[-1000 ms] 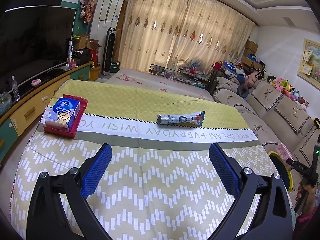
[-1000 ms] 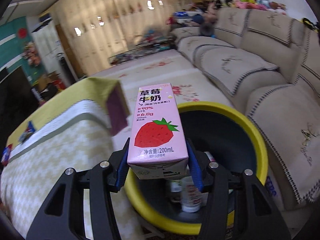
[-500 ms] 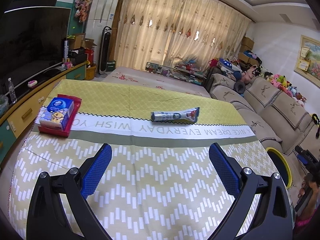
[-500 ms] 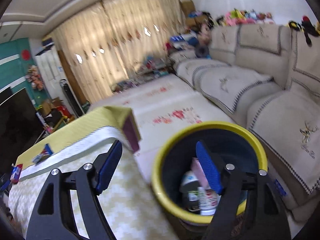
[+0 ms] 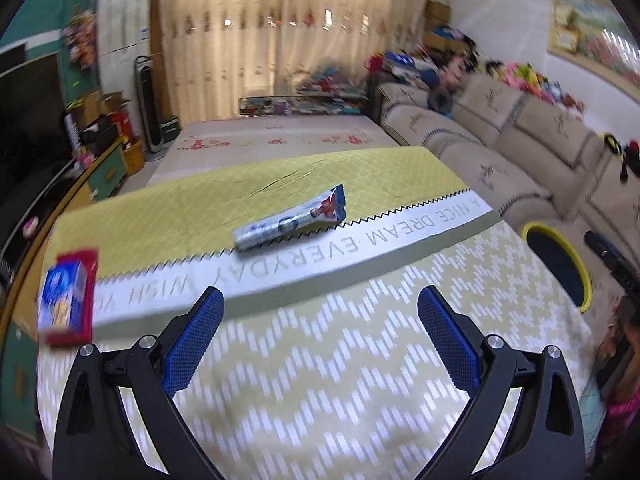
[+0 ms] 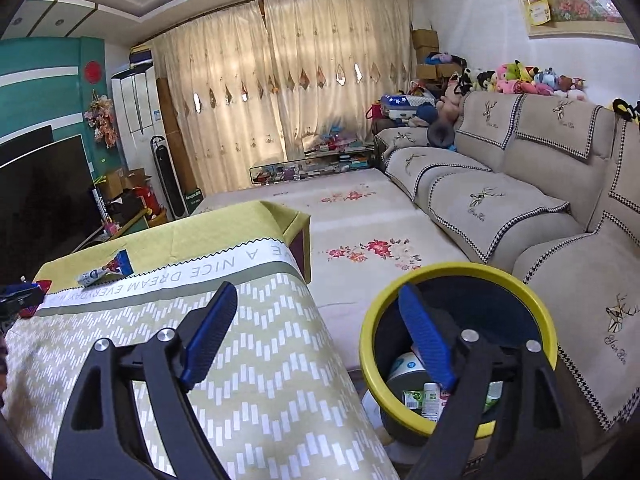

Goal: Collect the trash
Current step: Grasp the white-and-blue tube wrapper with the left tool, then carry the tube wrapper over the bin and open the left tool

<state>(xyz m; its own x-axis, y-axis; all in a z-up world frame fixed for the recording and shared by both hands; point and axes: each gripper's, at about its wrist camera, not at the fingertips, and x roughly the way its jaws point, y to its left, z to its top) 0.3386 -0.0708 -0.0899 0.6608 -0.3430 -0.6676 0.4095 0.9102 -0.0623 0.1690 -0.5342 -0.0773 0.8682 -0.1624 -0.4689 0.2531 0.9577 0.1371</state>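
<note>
A silver and blue snack wrapper [image 5: 290, 220] lies on the yellow-green tablecloth [image 5: 320, 360], ahead of my left gripper [image 5: 320, 308], which is open and empty above the cloth. The wrapper also shows far left in the right wrist view [image 6: 105, 269]. My right gripper [image 6: 318, 312] is open and empty, held over the table's right edge beside the yellow-rimmed trash bin [image 6: 460, 276]. The bin holds several pieces of trash [image 6: 416, 392]. The bin also shows at the right in the left wrist view [image 5: 560, 268].
A blue tissue box [image 5: 64, 300] sits on a red tray at the table's left edge. A beige sofa [image 6: 520, 200] runs along the right wall. A floral rug [image 6: 360, 232] covers the floor beyond the table. A TV cabinet [image 5: 100, 168] stands at the left.
My right gripper opened and dropped the pink strawberry milk carton into the bin, then lifted and turned left toward the table. My left gripper swung, tilting its view.
</note>
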